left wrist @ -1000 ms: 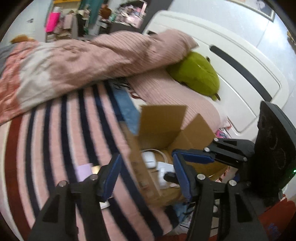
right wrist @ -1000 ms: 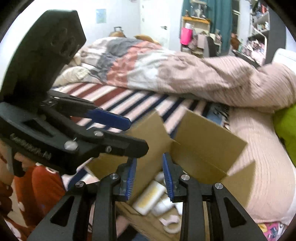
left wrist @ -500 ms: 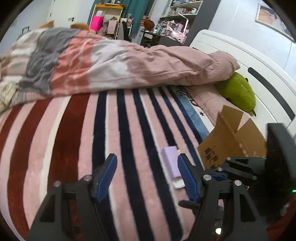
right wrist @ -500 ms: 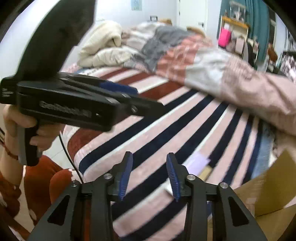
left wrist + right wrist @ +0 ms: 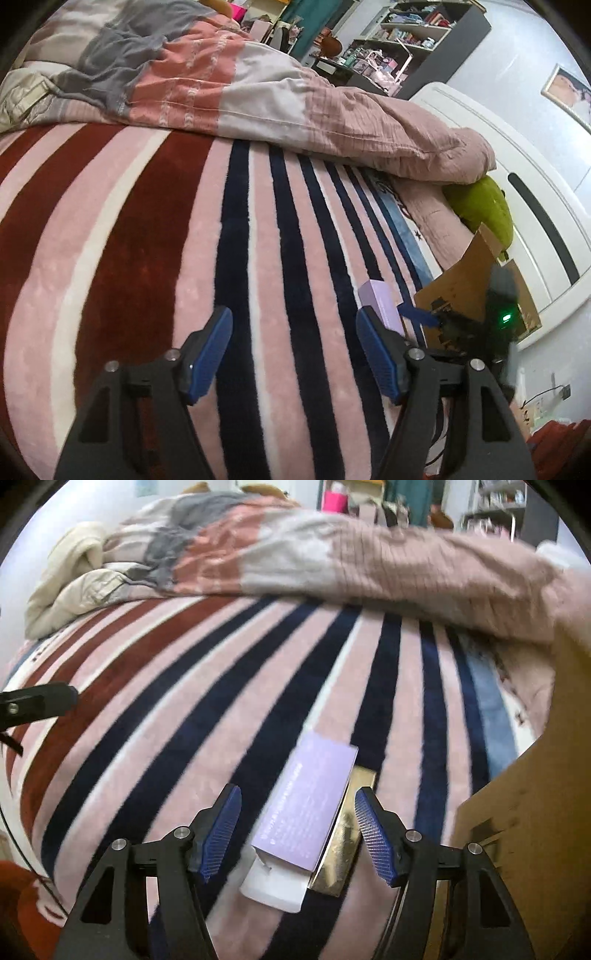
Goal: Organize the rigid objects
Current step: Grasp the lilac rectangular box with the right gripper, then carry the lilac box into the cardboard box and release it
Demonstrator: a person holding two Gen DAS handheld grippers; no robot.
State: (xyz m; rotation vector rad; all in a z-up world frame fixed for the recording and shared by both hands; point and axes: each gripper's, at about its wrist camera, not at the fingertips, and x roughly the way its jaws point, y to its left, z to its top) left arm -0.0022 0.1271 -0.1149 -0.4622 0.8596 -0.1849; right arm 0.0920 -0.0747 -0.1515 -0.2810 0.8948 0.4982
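Observation:
A flat lilac box (image 5: 310,805) lies on the striped blanket (image 5: 221,709) with a gold card (image 5: 347,834) under its right side and a torn white flap (image 5: 273,884) at its near end. My right gripper (image 5: 297,830) hovers over it, jaws opening, the box between the blue pads but not pressed. In the left wrist view the same lilac box (image 5: 380,299) shows beside the right fingertip. My left gripper (image 5: 293,347) is over bare blanket (image 5: 147,258), jaws opening, nothing between them. The open cardboard box (image 5: 465,288) stands to the right.
A rumpled pink and grey duvet (image 5: 229,81) lies across the far side of the bed. A green plush (image 5: 480,210) rests by the white headboard (image 5: 524,177). The cardboard box's wall (image 5: 532,812) rises close on the right. Shelves (image 5: 391,44) stand beyond.
Both grippers swung away from the cardboard box and down toward the blanket. The right jaws widened from nearly shut and now straddle the lilac box. The left jaws widened a little.

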